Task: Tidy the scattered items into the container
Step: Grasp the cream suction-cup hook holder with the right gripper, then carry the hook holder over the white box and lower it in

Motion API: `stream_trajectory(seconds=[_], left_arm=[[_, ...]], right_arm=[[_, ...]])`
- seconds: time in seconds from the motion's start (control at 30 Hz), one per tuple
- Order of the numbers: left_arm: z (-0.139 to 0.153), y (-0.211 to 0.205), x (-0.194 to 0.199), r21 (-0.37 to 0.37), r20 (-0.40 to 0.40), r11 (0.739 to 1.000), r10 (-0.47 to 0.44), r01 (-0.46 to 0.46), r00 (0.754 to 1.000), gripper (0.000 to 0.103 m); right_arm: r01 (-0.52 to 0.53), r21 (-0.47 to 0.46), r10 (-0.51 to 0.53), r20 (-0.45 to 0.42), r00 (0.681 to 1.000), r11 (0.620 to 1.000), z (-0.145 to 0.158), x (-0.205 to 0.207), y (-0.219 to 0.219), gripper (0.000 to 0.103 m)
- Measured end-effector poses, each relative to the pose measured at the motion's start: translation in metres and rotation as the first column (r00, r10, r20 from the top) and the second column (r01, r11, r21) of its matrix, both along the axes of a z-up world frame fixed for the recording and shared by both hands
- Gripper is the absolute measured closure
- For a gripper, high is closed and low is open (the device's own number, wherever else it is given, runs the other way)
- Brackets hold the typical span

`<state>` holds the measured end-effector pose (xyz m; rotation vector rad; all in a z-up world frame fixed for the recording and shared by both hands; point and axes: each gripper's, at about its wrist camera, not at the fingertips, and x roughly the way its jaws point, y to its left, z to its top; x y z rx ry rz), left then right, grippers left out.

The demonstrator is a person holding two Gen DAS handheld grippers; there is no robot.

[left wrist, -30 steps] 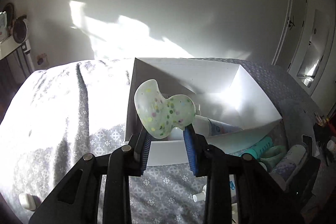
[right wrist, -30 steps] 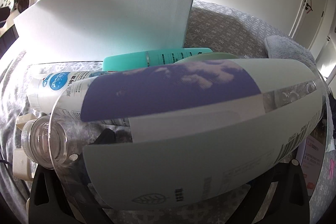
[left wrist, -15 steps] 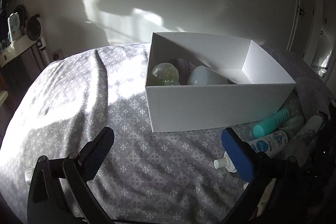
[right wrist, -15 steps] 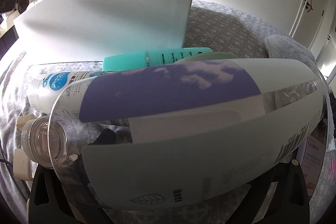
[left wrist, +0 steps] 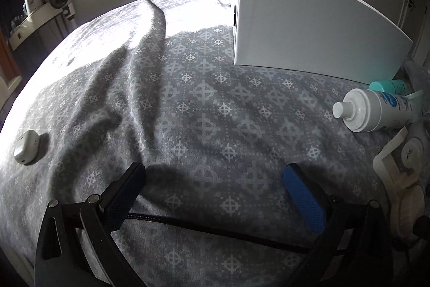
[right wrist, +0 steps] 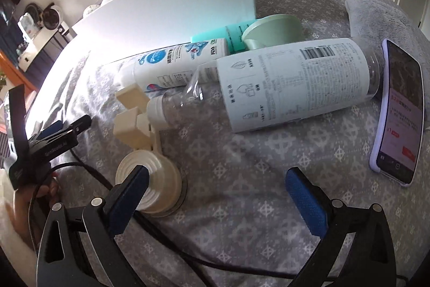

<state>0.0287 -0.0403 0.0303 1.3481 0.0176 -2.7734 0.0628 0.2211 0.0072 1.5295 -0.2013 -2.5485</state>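
Note:
The white box (left wrist: 309,26) stands on the grey patterned bedspread, up and to the right of my left gripper (left wrist: 213,174), which is open and empty just above the cloth. In the right wrist view a clear bottle with a white label (right wrist: 290,82) lies on its side ahead of my right gripper (right wrist: 217,176), also open with nothing in it. Behind the bottle lie a white spray bottle (right wrist: 177,63), a teal bottle (right wrist: 212,36) and a pale green cup (right wrist: 271,31), all against the box (right wrist: 174,10). The box's inside is hidden.
A cream suction-cup holder (right wrist: 150,179) sits by my right gripper's left finger. A phone (right wrist: 397,112) lies at the right, with a grey towel (right wrist: 376,15) behind it. A small white charger (left wrist: 27,147) rests far left. A black cable (left wrist: 215,227) crosses the bedspread, and a hand (right wrist: 24,203) shows at lower left.
The left gripper let the speckled item go into the box, opened wide and sank to the bedspread in front of it. The right gripper drew back from the clear bottle.

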Motion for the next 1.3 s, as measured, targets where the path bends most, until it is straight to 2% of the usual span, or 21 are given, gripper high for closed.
stream_trajectory(seconds=[0.1,0.17,0.23,0.3,0.43,0.53,0.6,0.63,0.7,0.77,0.9,1.07,1.17,1.3], left_arm=[[0.000,0.000,0.001,0.007,-0.005,1.000,0.000,0.000,1.000,0.000],[0.000,0.000,0.001,0.004,-0.009,1.000,-0.001,0.001,1.000,0.000],[0.000,0.000,0.001,0.002,-0.012,1.000,-0.001,0.001,1.000,0.000],[0.000,-0.001,0.001,0.003,-0.013,1.000,-0.001,0.001,1.000,0.000],[0.000,0.001,0.003,-0.001,-0.013,1.000,-0.002,0.002,1.000,0.000],[0.000,0.001,0.003,0.000,-0.013,1.000,-0.002,0.002,1.000,0.000],[-0.001,0.001,0.003,0.001,-0.014,1.000,-0.002,0.002,1.000,0.000],[-0.001,0.001,0.003,0.000,-0.014,1.000,-0.002,0.002,1.000,0.000],[-0.001,0.001,0.003,0.000,-0.014,1.000,-0.001,0.001,1.000,0.000],[-0.001,0.002,0.003,0.000,-0.014,1.000,-0.001,0.001,1.000,0.000],[-0.001,0.002,0.003,0.001,-0.014,1.000,-0.001,0.001,1.000,0.000],[-0.001,0.002,0.003,0.001,-0.014,1.000,-0.001,0.001,1.000,0.000],[-0.001,0.002,0.003,0.001,-0.014,1.000,-0.001,0.001,1.000,0.000],[-0.001,0.002,0.003,0.000,-0.015,1.000,0.000,0.000,1.000,0.000]], right_arm=[[-0.118,0.058,0.119,-0.007,0.993,0.991,0.002,0.005,-0.036,0.001],[-0.146,0.113,0.148,-0.011,0.989,0.983,0.001,0.001,-0.056,0.001],[-0.173,0.100,0.173,0.015,0.985,0.980,-0.005,-0.008,-0.070,0.007],[-0.176,0.093,0.172,0.049,0.984,0.980,-0.013,-0.020,-0.080,0.013],[-0.126,0.117,0.120,0.059,0.991,0.985,-0.020,-0.032,-0.090,0.015],[-0.138,0.146,0.132,0.050,0.990,0.980,-0.017,-0.039,-0.097,0.037],[-0.139,0.149,0.134,0.046,0.990,0.979,-0.014,-0.040,-0.097,0.061],[-0.140,0.149,0.136,0.042,0.990,0.979,-0.013,-0.039,-0.096,0.066],[-0.141,0.135,0.136,0.041,0.990,0.981,-0.010,-0.037,-0.093,0.068],[-0.144,0.101,0.143,0.019,0.989,0.984,-0.004,-0.030,-0.088,0.075],[-0.200,0.075,0.202,-0.024,0.979,0.977,0.014,-0.020,-0.094,0.078],[-0.246,0.083,0.256,-0.138,0.957,0.966,0.045,-0.012,-0.110,0.079],[-0.205,0.073,0.216,-0.206,0.954,0.976,0.068,-0.019,-0.104,0.079],[-0.109,-0.012,0.100,-0.299,0.949,0.994,0.110,-0.041,-0.079,0.079]])
